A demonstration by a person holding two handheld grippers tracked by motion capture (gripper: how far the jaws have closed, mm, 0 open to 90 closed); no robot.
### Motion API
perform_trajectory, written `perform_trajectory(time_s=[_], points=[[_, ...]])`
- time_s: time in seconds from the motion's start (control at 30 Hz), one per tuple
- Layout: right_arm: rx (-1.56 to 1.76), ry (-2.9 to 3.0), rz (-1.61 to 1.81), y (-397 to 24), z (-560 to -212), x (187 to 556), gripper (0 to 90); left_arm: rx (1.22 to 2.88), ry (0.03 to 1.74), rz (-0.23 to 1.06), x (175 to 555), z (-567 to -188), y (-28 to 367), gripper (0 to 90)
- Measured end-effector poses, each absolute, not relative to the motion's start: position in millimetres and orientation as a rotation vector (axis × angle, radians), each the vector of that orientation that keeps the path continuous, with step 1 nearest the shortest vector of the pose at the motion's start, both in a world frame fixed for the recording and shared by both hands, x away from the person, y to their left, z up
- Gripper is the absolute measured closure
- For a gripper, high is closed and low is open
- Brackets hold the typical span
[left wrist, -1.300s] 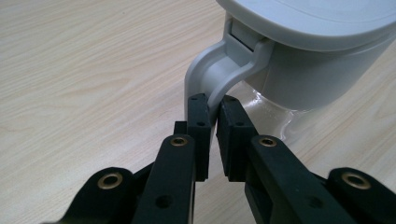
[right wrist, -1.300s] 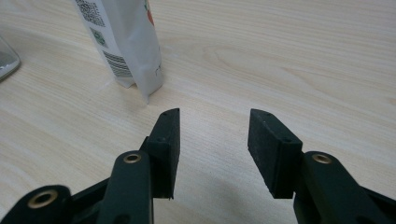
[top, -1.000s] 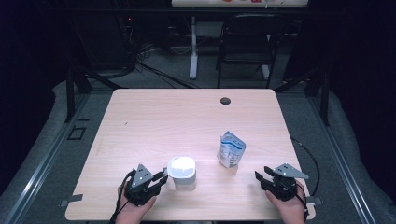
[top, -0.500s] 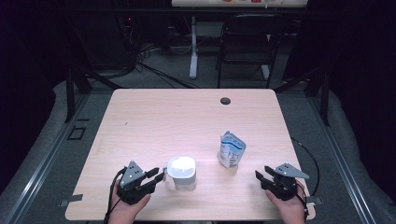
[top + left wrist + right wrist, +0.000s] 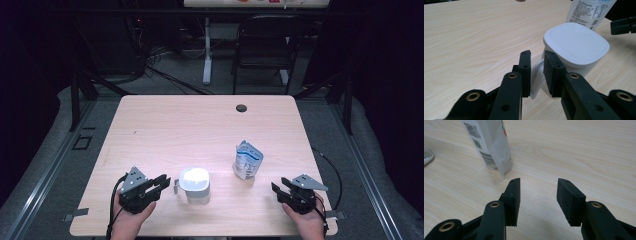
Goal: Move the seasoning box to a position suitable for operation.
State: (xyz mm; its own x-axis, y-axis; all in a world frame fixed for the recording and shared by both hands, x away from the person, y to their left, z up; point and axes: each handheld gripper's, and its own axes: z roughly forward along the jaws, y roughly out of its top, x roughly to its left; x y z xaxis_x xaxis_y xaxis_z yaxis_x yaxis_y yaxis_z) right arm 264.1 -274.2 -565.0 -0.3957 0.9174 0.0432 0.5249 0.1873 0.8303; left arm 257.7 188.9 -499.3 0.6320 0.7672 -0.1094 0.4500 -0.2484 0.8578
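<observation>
Light falls from above onto the table (image 5: 165, 130); the room beyond it is dark. Glare washes out the cup (image 5: 194, 183) lid beside the left tongs (image 5: 159, 184). Both gripper views are sharp, with soft shadows under the jaws.

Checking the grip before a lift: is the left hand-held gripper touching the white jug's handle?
Cannot tell. In the left gripper view the handle sits between the closing jaws of the left hand-held gripper, but contact is unclear.

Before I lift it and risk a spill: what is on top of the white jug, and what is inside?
A white lid sits flat on the white jug, covering its mouth. The contents are hidden by the lid and the opaque walls.
</observation>
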Motion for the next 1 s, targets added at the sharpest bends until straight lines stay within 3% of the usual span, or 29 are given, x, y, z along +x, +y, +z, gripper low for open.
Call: perform_trajectory(time_s=[0.33, 1.0], points=[[1.313, 2.002, 1.139, -264, -556, 260, 54.8, 1.943, 0.920, 0.387, 263, -487, 176, 90.0], [1.248, 2.026, 1.175, -254, -548, 252, 54.7, 2.043, 0.862, 0.377, 274, -476, 149, 90.0]])
